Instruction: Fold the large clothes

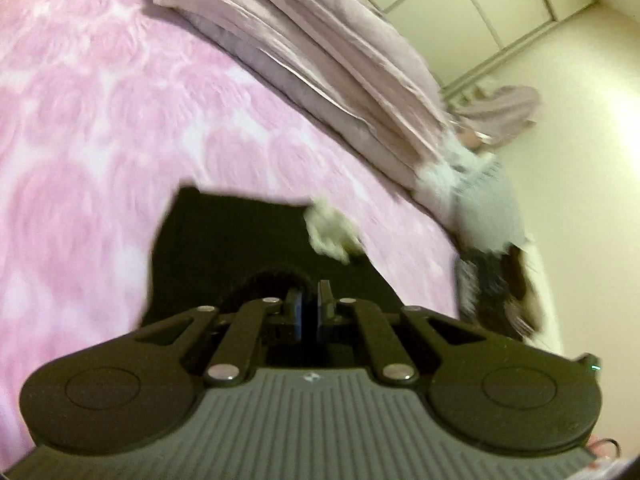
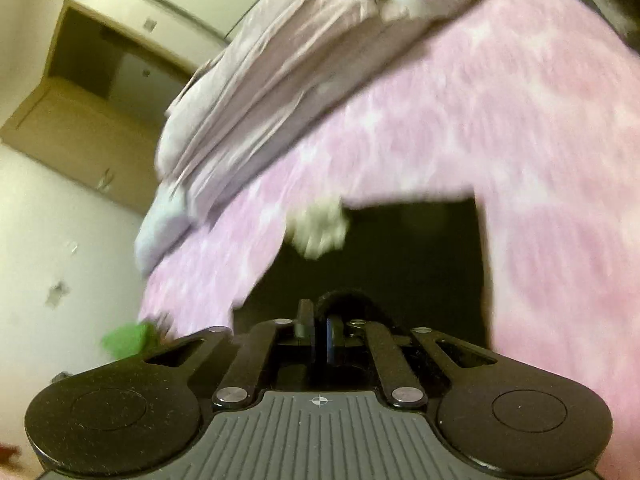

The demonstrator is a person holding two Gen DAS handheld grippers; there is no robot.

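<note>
A black garment (image 1: pixel 224 240) with a white fluffy patch (image 1: pixel 328 236) hangs in front of my left gripper (image 1: pixel 308 304), just above the pink fleece blanket (image 1: pixel 100 100) on the bed. The left jaws are together, with a fold of the black cloth pinched at their tips. In the right wrist view the same black garment (image 2: pixel 400 248) and its white patch (image 2: pixel 320 228) stretch ahead of my right gripper (image 2: pixel 318 328), whose jaws are shut on another fold of it. Both views are motion-blurred.
A folded lilac duvet (image 1: pixel 320 40) lies along the far side of the bed, also in the right view as the lilac duvet (image 2: pixel 260 60). A grey garment (image 1: pixel 488 208) and a dark furry one (image 1: pixel 492 292) sit at the bed's edge. Wardrobe doors (image 1: pixel 480 8), a doorway (image 2: pixel 100 60) and something green (image 2: pixel 124 338) lie beyond.
</note>
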